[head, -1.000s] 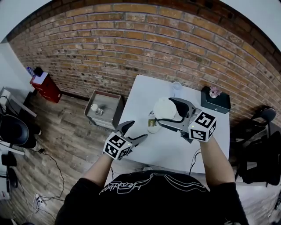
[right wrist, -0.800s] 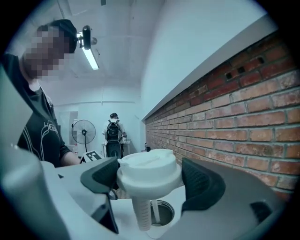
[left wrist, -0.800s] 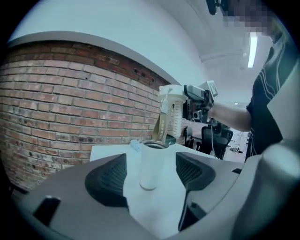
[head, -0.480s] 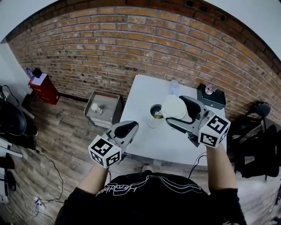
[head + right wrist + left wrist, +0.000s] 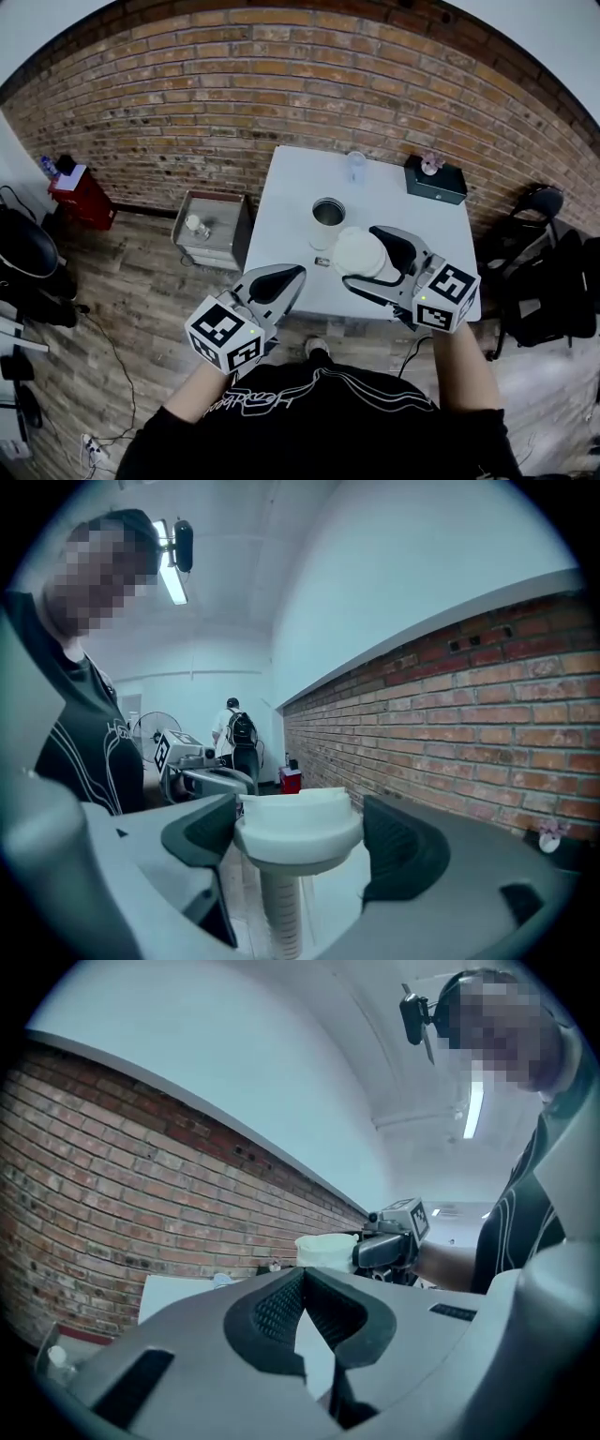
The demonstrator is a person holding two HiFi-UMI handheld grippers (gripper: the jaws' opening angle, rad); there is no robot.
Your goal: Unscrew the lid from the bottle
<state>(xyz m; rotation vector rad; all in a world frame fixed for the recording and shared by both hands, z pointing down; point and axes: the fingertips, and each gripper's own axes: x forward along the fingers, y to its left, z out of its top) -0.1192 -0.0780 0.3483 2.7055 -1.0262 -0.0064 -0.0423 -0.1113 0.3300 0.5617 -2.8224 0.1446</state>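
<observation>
Presently right hand-held gripper (image 5: 360, 258) is clamping wide white plastic lid (image 5: 298, 827), ribbed stem (image 5: 279, 907) hanging; left hand-held gripper (image 5: 292, 275) just closing, empty; open bottle (image 5: 327, 217) inside too dark.

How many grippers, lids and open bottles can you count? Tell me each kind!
Grippers: 2 (left gripper, right gripper)
Lids: 1 (white lid, held in the right gripper)
Open bottles: 1 (open bottle, standing on the table)
Total: 4
</observation>
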